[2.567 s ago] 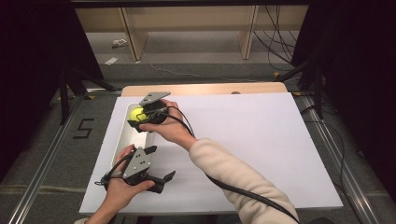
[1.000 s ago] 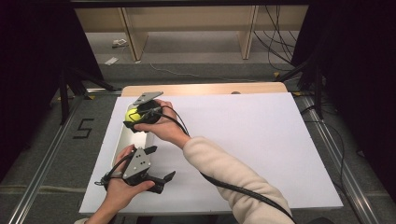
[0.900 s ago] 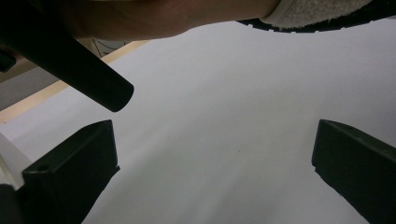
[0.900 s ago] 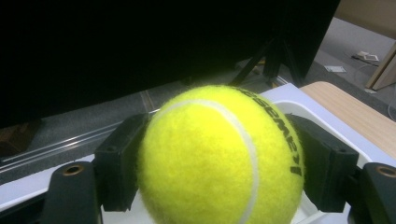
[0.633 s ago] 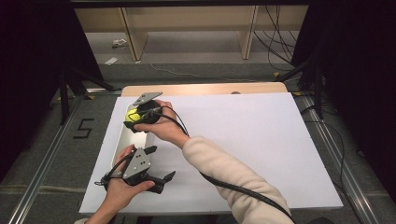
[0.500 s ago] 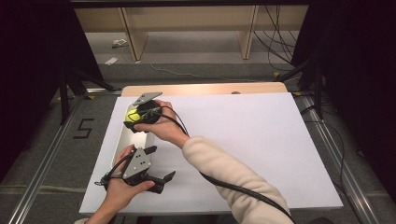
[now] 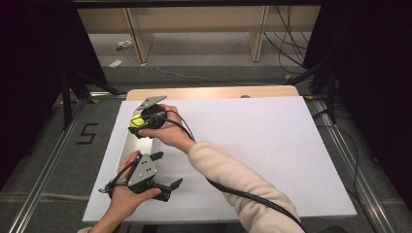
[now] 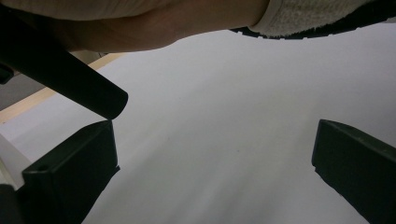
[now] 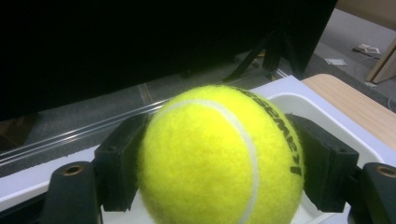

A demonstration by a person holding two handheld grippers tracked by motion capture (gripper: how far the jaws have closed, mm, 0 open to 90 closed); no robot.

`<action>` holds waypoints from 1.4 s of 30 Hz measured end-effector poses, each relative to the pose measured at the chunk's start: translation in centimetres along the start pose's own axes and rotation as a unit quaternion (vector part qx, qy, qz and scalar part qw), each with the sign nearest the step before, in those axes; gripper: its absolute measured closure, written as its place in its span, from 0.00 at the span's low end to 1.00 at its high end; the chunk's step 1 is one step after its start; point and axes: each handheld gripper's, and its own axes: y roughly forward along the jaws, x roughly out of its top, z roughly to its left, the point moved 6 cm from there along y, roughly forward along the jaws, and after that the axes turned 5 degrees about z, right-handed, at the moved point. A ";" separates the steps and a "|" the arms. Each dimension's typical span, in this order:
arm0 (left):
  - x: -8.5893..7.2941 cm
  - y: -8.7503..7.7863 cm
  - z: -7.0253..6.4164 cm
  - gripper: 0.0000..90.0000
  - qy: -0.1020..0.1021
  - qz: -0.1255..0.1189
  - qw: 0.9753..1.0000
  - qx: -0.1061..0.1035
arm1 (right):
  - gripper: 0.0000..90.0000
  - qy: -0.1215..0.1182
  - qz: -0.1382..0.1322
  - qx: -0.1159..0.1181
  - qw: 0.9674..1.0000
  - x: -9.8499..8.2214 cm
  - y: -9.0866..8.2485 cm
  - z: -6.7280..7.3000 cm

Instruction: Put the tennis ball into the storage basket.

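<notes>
A yellow tennis ball (image 7: 137, 120) (image 9: 219, 158) is clamped between the black pads of my right gripper (image 7: 140, 125) (image 9: 219, 186), which is shut on it. The ball hangs over the far end of a narrow white tray (image 7: 127, 151) (image 9: 327, 114) at the table's left side. My left gripper (image 7: 166, 171) (image 8: 215, 158) rests near the front left edge beside the tray. Its jaws stand wide open over the white table top with nothing between them. The person's right forearm (image 8: 154, 25) crosses above it.
A white sheet (image 7: 243, 145) covers the table, with a wooden strip (image 7: 218, 92) along the back edge. A black cable (image 7: 233, 191) trails from the right gripper along the sleeve. Metal rails and a floor mark "5" (image 7: 86, 133) lie to the left.
Since the earliest frame my right gripper has shifted slightly left with the ball. Over the last second nothing has visibly moved.
</notes>
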 end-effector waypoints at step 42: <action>-0.1 0.1 -0.1 0.00 0.003 0.002 1.000 -0.001 | 0.29 0.001 0.024 0.008 1.000 -1.1 1.3 0.2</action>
